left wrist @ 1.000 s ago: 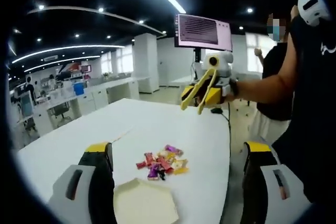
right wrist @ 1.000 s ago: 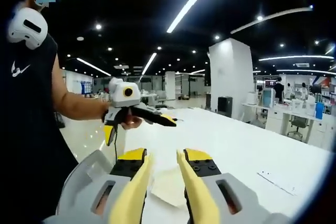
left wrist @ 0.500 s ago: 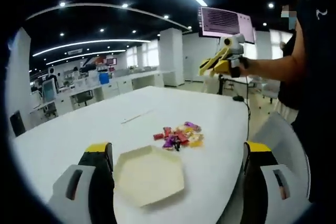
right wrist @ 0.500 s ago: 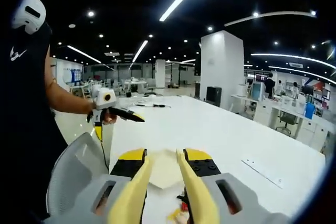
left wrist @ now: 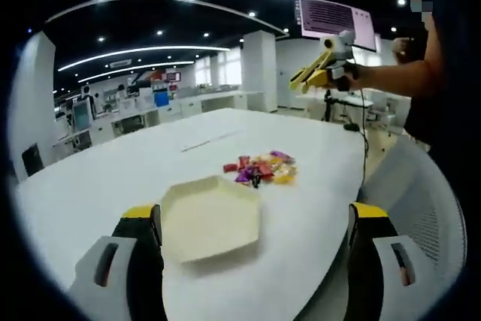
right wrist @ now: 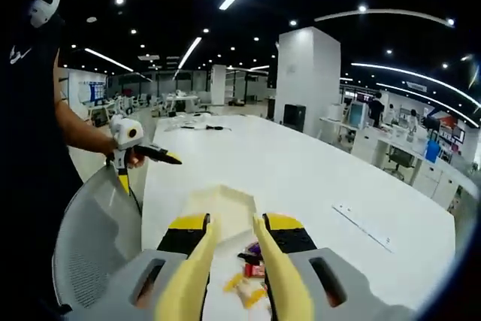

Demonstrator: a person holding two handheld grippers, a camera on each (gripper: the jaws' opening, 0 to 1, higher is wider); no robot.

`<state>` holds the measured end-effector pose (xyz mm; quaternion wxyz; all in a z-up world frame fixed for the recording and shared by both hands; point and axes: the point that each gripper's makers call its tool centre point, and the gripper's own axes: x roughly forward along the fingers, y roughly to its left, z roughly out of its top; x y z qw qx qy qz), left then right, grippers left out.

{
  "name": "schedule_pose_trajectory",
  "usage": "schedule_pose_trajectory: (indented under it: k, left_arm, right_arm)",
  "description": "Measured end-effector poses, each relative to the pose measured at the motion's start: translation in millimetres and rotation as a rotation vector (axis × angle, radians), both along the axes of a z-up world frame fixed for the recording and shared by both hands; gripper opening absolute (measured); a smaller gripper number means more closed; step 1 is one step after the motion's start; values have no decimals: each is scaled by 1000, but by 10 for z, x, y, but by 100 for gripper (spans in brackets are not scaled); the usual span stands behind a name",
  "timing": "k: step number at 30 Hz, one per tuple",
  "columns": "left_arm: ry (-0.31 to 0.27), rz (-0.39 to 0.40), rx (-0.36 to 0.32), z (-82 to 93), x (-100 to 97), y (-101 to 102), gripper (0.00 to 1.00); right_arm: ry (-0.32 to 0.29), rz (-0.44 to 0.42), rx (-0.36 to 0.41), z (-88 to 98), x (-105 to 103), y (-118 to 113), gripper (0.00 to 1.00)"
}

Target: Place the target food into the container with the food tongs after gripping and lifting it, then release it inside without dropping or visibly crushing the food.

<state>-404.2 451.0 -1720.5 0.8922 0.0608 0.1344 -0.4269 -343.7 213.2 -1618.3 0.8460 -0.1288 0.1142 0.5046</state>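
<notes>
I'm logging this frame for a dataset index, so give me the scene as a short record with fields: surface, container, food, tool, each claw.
surface: white table
container: pale hexagonal tray, nothing in it, on the table beside the sweets
food: heap of wrapped sweets, on the table, outside the tray
tool: yellow food tongs, held in the right claw, tips apart above the sweets
left claw: open, holding nothing, near the tray
right claw: shut on the tongs, raised above the table
</notes>
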Motion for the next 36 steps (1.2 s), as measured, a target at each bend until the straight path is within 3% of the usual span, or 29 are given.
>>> schedule_pose_trajectory:
  k: [2, 10, 18, 32, 36]
  left_arm:
    - [18, -9, -21, -30, -52, -34, 100]
    - [-22, -9, 35, -81, -62, -77, 100]
    - [-22, 0, 30, -94, -61, -74, 100]
    - [-17, 10, 31, -126, -43, -59, 100]
    - [-9, 22, 28, -130, -31, -48, 100]
  right_arm:
    - [10, 7, -3, -11, -23, -20, 27]
    - [19, 10, -36, -112, -1, -68, 27]
    - [28, 18, -69, -281, 45, -86, 27]
    - [68, 67, -191, -833, 137, -82, 27]
    - [92, 96, -243, -1069, 145, -74, 27]
